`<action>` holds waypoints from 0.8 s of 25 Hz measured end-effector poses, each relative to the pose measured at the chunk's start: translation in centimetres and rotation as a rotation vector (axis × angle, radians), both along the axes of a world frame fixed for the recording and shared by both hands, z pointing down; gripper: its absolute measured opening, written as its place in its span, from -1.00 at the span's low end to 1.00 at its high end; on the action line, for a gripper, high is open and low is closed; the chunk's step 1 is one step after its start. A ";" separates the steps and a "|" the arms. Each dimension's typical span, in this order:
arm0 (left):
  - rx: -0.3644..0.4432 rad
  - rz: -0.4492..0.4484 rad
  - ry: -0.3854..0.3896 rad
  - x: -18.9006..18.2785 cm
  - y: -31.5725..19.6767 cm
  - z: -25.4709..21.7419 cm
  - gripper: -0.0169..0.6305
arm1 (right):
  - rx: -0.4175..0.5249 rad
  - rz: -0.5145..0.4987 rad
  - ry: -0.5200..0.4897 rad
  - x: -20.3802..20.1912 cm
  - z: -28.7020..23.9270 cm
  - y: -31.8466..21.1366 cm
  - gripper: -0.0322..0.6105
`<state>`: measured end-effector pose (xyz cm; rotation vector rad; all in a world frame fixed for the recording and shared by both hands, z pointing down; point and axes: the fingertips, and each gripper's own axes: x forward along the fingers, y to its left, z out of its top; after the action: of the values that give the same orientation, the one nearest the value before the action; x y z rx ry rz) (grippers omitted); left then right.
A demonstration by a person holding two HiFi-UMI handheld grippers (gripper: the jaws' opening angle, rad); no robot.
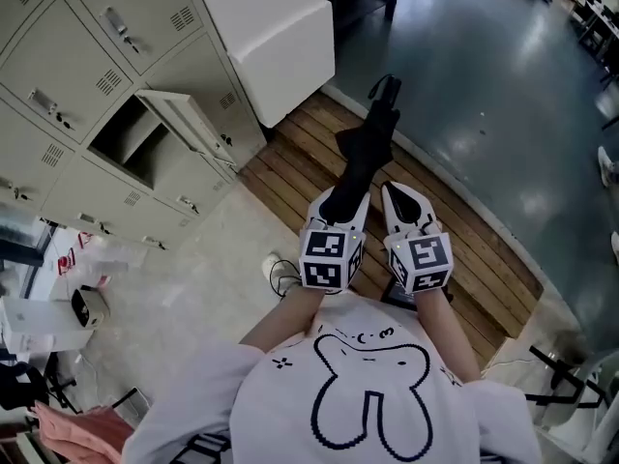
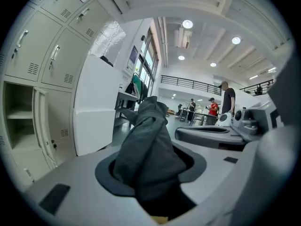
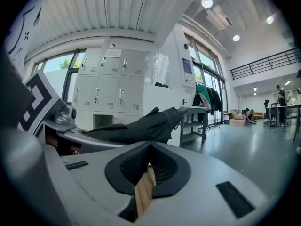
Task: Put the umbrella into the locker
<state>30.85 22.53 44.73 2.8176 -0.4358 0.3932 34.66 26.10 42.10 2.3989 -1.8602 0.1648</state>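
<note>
Left tongs [image 1: 340, 206] clamped on folded black umbrella [image 1: 366, 153]; right tongs [image 1: 404, 201] closed, empty.
Head view only: umbrella juts forward over the wooden floor strip [image 1: 300, 167], well apart from the open locker compartment [image 1: 135, 143] at left, whose door [image 1: 189, 124] is swung outward. Left gripper view: fabric bunched between the jaws. Right gripper view: pads together, nothing between them, umbrella passing to their left. Pale floor [image 1: 208, 259] lies bare between person and locker; white cabinet [image 1: 280, 37] stands just beside the locker bank.
</note>
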 end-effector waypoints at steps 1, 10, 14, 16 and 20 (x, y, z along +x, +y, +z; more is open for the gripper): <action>0.004 -0.018 0.001 -0.7 -0.7 0.0 -0.30 | 0.000 -0.021 -0.004 -0.6 0.1 -0.8 -0.87; -0.004 -0.271 -0.008 -9.2 -7.4 0.2 -0.30 | -0.022 -0.297 -0.015 -8.6 0.7 -8.7 -0.87; -0.019 -0.374 -0.013 -12.9 -9.4 0.2 -0.30 | -0.037 -0.403 -0.011 -12.1 0.7 -11.1 -0.87; -0.023 -0.412 -0.016 -14.3 -10.0 0.3 -0.30 | -0.040 -0.442 -0.007 -13.4 0.6 -11.8 -0.87; -0.031 -0.473 -0.022 -16.5 -11.0 0.4 -0.30 | -0.040 -0.494 -0.011 -15.0 0.6 -13.1 -0.87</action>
<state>14.33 11.49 45.13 2.5670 -1.0573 0.3228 19.63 12.98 42.68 1.8410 -2.3533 0.1698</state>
